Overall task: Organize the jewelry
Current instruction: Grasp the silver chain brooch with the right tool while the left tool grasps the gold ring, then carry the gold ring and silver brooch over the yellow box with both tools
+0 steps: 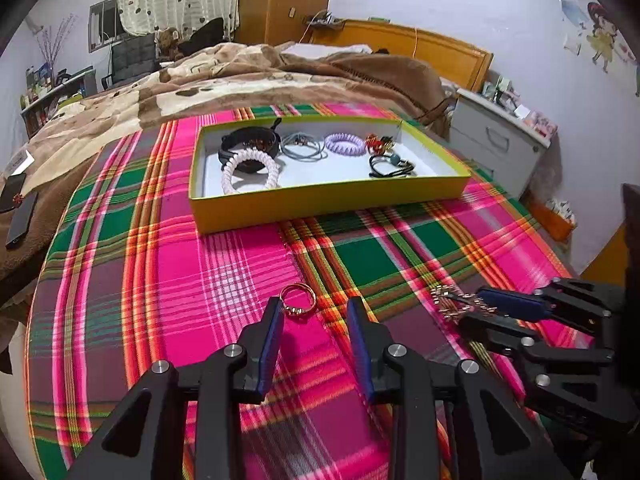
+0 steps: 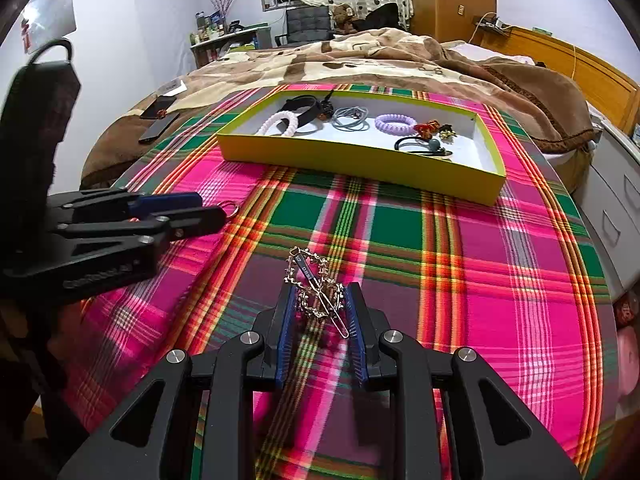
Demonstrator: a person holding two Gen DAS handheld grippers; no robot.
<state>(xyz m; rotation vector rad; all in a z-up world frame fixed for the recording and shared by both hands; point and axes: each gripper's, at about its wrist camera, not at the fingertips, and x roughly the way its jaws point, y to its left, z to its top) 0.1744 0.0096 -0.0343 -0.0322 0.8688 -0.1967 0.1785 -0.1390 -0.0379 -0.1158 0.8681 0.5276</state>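
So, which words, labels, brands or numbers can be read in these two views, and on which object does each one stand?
No text can be read with certainty.
Hair clip: small pale print on its dark bar, too small to read.
Left gripper: raised lettering on its black body, too blurred to read.
Paper sheet: red marks, unreadable.
White card: too small to tell whether it carries print.

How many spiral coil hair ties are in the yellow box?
2. The white coil tie lies at the box's left end, overlapping a black band; the purple coil tie sits right of centre. Nothing seems hidden.
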